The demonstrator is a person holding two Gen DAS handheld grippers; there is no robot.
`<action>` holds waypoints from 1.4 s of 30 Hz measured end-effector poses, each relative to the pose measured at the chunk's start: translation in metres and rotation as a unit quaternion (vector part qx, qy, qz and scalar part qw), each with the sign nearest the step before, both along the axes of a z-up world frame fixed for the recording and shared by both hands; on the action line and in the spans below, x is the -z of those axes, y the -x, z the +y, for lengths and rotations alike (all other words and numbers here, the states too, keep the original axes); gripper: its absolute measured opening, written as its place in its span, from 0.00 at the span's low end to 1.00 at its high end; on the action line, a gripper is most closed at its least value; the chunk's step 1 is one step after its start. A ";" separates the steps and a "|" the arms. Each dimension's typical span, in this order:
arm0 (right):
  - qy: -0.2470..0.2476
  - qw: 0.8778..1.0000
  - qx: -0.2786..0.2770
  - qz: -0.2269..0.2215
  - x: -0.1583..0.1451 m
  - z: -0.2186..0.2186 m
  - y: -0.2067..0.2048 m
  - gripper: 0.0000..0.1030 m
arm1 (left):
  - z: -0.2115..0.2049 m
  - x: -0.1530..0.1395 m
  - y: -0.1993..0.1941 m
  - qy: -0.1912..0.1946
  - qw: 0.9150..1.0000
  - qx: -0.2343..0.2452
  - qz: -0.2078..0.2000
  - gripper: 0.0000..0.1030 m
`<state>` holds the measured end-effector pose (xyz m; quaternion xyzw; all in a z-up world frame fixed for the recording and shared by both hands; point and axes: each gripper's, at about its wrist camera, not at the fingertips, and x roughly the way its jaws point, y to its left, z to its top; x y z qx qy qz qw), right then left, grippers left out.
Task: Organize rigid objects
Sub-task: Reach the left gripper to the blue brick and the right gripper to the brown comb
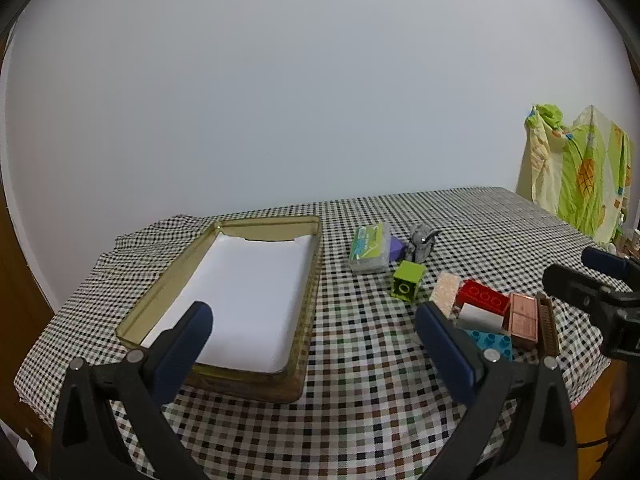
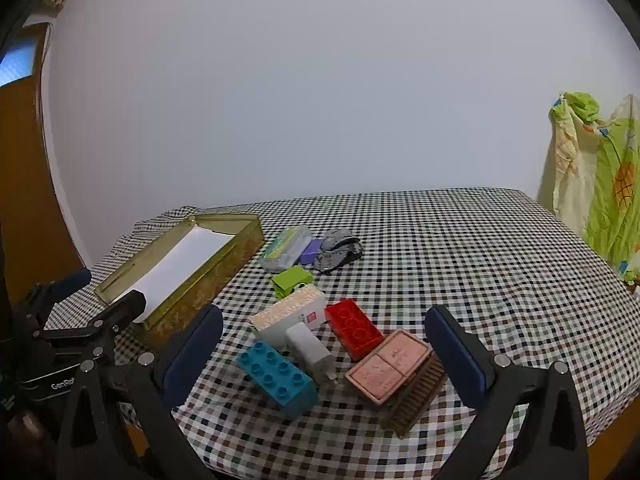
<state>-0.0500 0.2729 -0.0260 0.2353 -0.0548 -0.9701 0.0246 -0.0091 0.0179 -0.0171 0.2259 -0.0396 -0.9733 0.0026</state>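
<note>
A gold tin box (image 1: pixel 311 280) (image 2: pixel 244 240) with a white lining lies on the checked tablecloth, left of a cluster of small objects. In the right wrist view the cluster holds a blue brick (image 2: pixel 278 380), a white charger (image 2: pixel 310 348), a red brick (image 2: pixel 354 330), a pink compact (image 2: pixel 388 366), a brown comb (image 2: pixel 418 396), a cream-topped box (image 2: pixel 290 312) and a green block (image 2: pixel 292 280). My left gripper (image 1: pixel 314 320) hovers open above the tin's near end. Above the cluster, my right gripper (image 2: pixel 324 326) stands open and holds nothing.
Farther back lie a green-labelled clear case (image 2: pixel 286 248), a purple piece (image 2: pixel 312 252) and a grey crumpled thing (image 2: pixel 338 250). A green patterned cloth (image 2: pixel 600 184) hangs at the right. A wooden door (image 2: pixel 24 184) is at the left. The table edge runs close below both grippers.
</note>
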 end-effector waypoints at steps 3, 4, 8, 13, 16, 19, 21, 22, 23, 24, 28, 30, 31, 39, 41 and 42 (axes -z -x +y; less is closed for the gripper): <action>0.002 1.000 0.011 -0.001 0.002 0.006 0.001 0.99 | 0.004 0.004 0.001 0.002 1.000 0.008 -0.002 1.00; -0.001 1.000 0.021 -0.003 0.002 0.008 0.003 0.99 | 0.006 0.005 0.001 0.003 1.000 0.012 -0.002 1.00; 0.004 0.999 0.049 -0.013 0.010 0.023 0.005 0.99 | 0.016 0.012 0.003 0.007 0.999 0.031 -0.006 1.00; 0.014 0.997 0.074 -0.031 0.026 0.044 0.005 0.99 | 0.031 0.021 0.009 0.003 0.998 0.066 -0.023 1.00; 0.020 0.995 0.084 -0.044 0.035 0.054 0.006 0.99 | 0.043 0.026 0.011 0.001 0.995 0.092 -0.037 1.00; 0.021 0.993 0.096 -0.058 0.045 0.062 0.006 0.99 | 0.058 0.035 0.017 -0.005 0.990 0.128 -0.062 1.00; 0.021 0.992 0.106 -0.069 0.053 0.068 0.006 0.99 | 0.068 0.040 0.018 0.004 0.988 0.137 -0.070 1.00; 0.023 0.991 0.109 -0.074 0.056 0.071 0.005 0.99 | 0.074 0.043 0.018 0.009 0.987 0.142 -0.070 1.00; 0.025 0.990 0.112 -0.079 0.060 0.073 0.004 0.99 | 0.078 0.045 0.016 0.013 0.987 0.147 -0.069 1.00; 0.027 0.990 0.113 -0.083 0.063 0.075 0.004 0.99 | 0.083 0.046 0.016 0.018 0.986 0.153 -0.069 1.00; 0.028 0.989 0.110 -0.095 0.070 0.077 0.005 0.99 | 0.094 0.053 0.017 0.030 0.982 0.169 -0.080 1.00; 0.024 0.989 0.105 -0.099 0.073 0.076 0.007 0.95 | 0.096 0.055 0.020 0.034 0.981 0.172 -0.086 0.99; 0.019 0.989 0.104 -0.104 0.074 0.075 0.009 0.89 | 0.096 0.056 0.022 0.033 0.981 0.171 -0.088 0.99; 0.028 0.990 0.081 -0.115 0.080 0.075 0.015 0.71 | 0.086 0.067 0.046 -0.010 0.978 0.164 -0.127 0.72; 0.023 0.990 0.080 -0.115 0.080 0.073 0.014 0.71 | 0.079 0.069 0.050 -0.025 0.978 0.158 -0.133 0.63; 0.020 0.990 0.081 -0.115 0.079 0.074 0.013 0.71 | 0.077 0.068 0.051 -0.030 0.979 0.153 -0.134 0.63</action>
